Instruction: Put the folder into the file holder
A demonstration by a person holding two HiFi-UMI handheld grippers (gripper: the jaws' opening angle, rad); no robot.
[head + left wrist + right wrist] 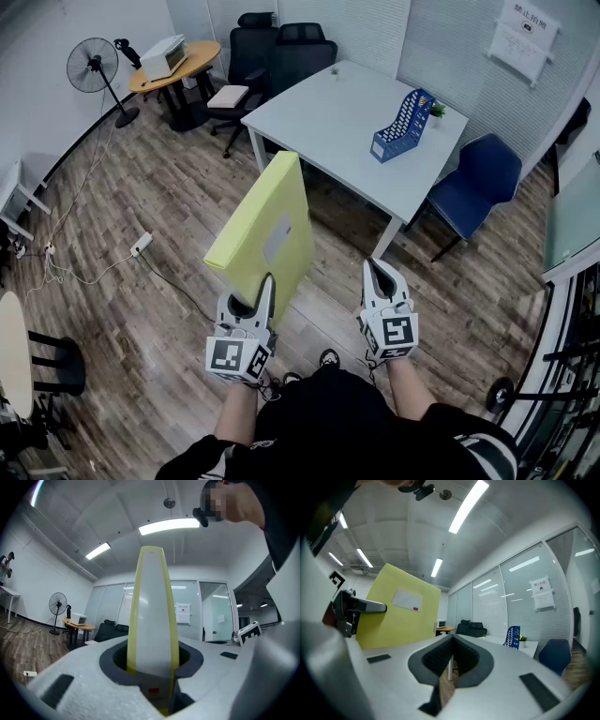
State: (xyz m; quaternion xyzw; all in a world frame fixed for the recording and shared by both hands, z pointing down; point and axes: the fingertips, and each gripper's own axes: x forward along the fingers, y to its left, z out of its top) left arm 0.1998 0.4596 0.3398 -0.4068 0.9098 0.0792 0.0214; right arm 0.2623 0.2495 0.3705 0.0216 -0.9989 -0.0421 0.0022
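**Folder in my grip, file holder far away**

My left fingers (266, 292) pinch the yellow folder (267, 225) tight at its bottom edge. It sticks up tall in front of me, over the wood floor (159, 216). My right fingers (380, 279) are pressed together with nothing in them. The blue file holder (403, 125) stands well apart from me, on the far side of the white worktop (328, 112).

I think a few things could go wrong. I hold the folder by one low edge only, so it could wobble, tip or slip out as I walk. The file holder looks light, so a bump from the folder could push it along or knock it over. If the folder comes in crooked, it could catch on the holder's wall and not slide in.
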